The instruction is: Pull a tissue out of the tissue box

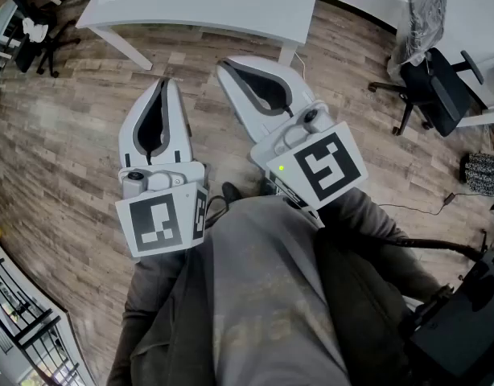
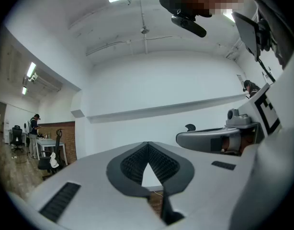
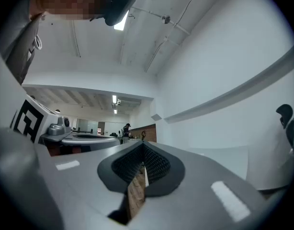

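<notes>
No tissue box or tissue shows in any view. In the head view my left gripper (image 1: 165, 81) and my right gripper (image 1: 223, 64) are held side by side above the wooden floor, in front of the person's lap, pointing toward a white table (image 1: 207, 2). Both are shut, fingertips touching, with nothing between them. The left gripper view looks along its closed jaws (image 2: 147, 143) at a white wall, with the right gripper (image 2: 219, 138) beside it. The right gripper view shows its closed jaws (image 3: 143, 143) level, with the left gripper (image 3: 75, 138) at its left.
A black office chair (image 1: 432, 79) stands at the right by another white desk. A second chair base (image 1: 38, 39) is at the top left. Black equipment (image 1: 464, 328) and a cable (image 1: 424, 209) lie at the lower right. A railing (image 1: 22, 320) runs along the lower left.
</notes>
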Demonstrator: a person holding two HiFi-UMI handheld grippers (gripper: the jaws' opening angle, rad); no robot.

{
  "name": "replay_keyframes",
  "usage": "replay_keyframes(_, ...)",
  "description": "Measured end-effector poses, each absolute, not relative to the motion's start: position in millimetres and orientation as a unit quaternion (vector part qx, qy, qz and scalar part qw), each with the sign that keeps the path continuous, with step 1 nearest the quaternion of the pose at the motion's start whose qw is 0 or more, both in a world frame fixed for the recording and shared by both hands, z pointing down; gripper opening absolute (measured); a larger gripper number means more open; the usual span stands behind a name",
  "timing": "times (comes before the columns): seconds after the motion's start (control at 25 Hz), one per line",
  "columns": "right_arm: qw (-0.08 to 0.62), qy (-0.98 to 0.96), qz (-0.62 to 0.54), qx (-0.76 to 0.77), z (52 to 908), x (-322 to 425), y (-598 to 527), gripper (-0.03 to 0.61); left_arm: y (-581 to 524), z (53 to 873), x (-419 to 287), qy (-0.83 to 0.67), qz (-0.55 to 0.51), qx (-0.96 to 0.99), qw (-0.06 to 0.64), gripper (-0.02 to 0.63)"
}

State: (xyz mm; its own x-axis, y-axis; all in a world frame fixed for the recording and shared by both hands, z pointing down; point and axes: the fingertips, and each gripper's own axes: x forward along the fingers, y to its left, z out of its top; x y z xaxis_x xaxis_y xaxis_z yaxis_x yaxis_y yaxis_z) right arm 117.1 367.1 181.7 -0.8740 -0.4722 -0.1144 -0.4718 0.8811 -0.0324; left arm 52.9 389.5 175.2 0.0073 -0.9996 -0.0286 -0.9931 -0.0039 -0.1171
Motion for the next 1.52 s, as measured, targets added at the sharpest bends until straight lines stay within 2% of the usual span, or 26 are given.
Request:
replay_keyframes(0.28,0.061,0.972,-0.021,-0.227,194,129,352,0.002,378,185,59,0.718,-0.040,-0.694,0.044,-0.002)
replay_keyframes(0.68,0.056,0.975,-0.050,-0.208,206,87,320,0.020,355,186,6,0.740,-0.035,-0.671,0.032,-0.002)
replay_keyframes(0.88,0.049,0.971,-0.039,-0.229,210,47,279,0.020,314,191,-41,0.735,-0.017,-0.677,0.030,-0.002)
replay_keyframes(1.2,0.032,0.960,-0.032,-0.277,203,-58,190,0.017,225,199,-138,0.691,-0.013,-0.723,0.009,-0.002)
replay_keyframes(1.52,0.016,0.945,-0.020,-0.326,200,-101,119,0.015,161,213,-173,0.643,-0.014,-0.766,-0.012,-0.002)
